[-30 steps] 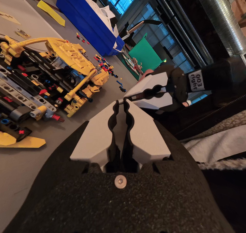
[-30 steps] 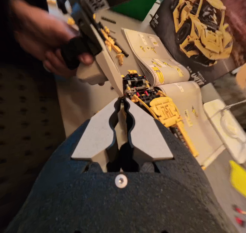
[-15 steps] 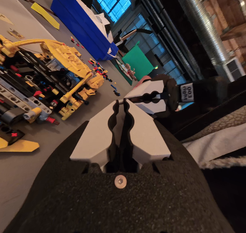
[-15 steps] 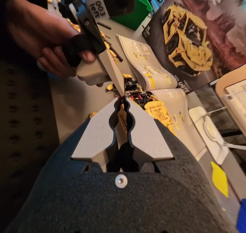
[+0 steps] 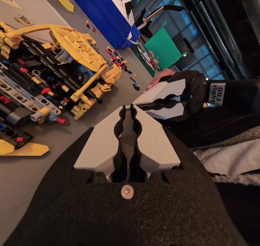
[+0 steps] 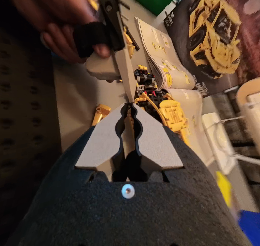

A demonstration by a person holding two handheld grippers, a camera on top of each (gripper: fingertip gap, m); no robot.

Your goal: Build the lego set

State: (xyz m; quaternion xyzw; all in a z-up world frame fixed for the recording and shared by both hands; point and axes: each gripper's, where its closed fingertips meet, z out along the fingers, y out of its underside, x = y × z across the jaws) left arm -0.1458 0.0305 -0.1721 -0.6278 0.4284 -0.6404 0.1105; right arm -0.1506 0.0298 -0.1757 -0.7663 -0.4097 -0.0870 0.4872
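The 2 grippers meet tip to tip: the left gripper [image 5: 127, 107] pinches a tiny grey pin [image 5: 127, 107], the right gripper [image 6: 128, 105] pinches a small dark piece [image 6: 128, 106]. A wobble could drop the pin.

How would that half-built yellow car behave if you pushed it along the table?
The half-built yellow car would probably slide, not roll: no wheels show. Its thin arched yellow hose looks bendy and might pop loose. The dense beam frame suggests it is fairly heavy.

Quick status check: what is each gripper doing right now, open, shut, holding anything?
Left gripper: shut on a small grey pin at its fingertips.
Right gripper: nearly shut on a small dark piece; too blurred to identify.
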